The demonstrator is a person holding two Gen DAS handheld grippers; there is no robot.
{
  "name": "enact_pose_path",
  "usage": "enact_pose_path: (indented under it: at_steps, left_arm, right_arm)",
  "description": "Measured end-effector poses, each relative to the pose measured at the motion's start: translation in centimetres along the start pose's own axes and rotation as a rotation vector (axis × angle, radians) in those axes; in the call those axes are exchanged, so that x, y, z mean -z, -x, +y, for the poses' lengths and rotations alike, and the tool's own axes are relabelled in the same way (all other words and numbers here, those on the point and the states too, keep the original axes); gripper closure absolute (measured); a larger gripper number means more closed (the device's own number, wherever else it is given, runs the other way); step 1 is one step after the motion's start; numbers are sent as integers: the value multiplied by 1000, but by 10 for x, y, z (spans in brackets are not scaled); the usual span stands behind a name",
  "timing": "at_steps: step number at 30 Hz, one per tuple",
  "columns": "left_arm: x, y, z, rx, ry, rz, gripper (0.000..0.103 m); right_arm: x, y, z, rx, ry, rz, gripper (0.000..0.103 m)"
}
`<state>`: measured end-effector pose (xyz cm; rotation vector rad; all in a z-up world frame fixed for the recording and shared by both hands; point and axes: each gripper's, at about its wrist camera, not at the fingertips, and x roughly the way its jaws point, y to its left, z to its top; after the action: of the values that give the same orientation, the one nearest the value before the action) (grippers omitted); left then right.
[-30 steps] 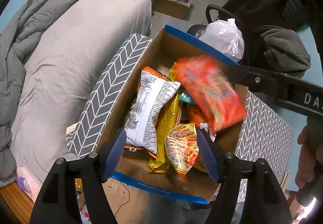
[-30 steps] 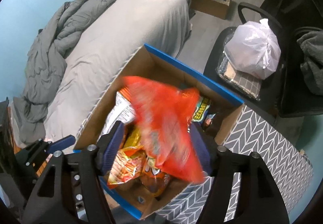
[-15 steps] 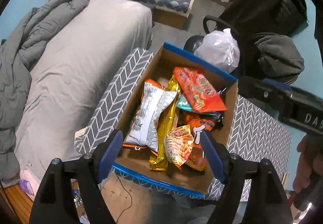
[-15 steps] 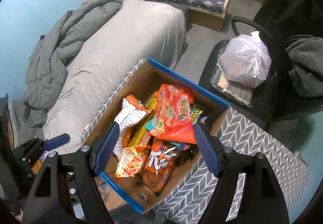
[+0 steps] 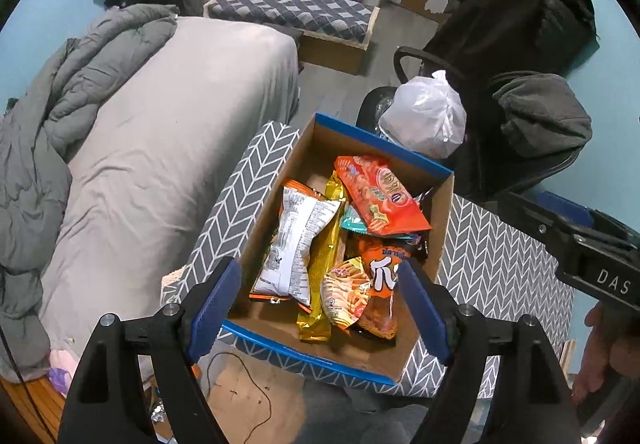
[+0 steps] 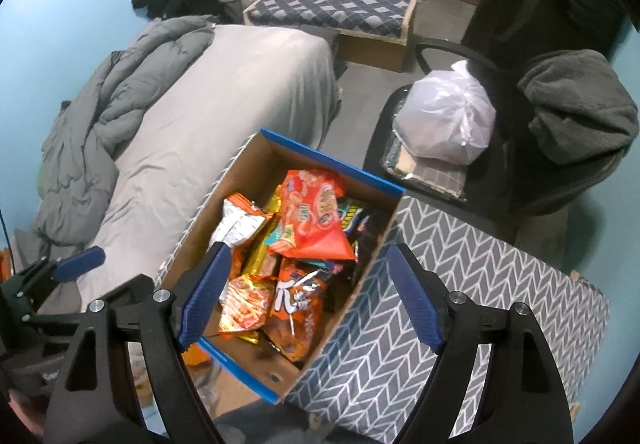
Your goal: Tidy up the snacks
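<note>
Both the left gripper (image 5: 320, 300) and right gripper (image 6: 308, 296) hang above the cardboard box (image 5: 442, 212), jaws wide and empty, with the orange snack bag (image 5: 378, 196) lying atop the pile at the box's 1 o'clock corner, grey bed (image 5: 160, 148) at 9 o'clock.

Orange snack bag (image 5: 380, 196): was in right gripper (image 6: 306, 294) 1 s ago, now lying atop pile in cardboard box (image 5: 438, 244). Gripper empty, jaws apart, pulled back.
</note>
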<state>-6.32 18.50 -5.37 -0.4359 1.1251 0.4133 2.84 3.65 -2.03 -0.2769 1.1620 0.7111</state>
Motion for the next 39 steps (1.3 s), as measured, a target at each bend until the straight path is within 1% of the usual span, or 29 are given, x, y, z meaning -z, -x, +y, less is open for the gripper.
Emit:
enact_pose_path:
  at_steps: [4,10,15,28,39]
  left_arm:
    - [0,11,-7,-5,-26,-24,15]
    - [-1,24,-16,1,-51,-45,15]
    - [-2,32,-21,10,-58,-57,15]
    - [-3,36,-27,24,-63,-50,14]
    - [-4,36,-33,25,-68,-36,14]
  right_arm:
    - [5,13,-4,-2,-24,-25,22]
    - [12,29,-6,16,-41,-56,21]
    - [16,37,-10,27,-50,-65,21]
    - [24,46,-19,29,-86,-69,21]
    - [26,47,-22,29,-86,-66,21]
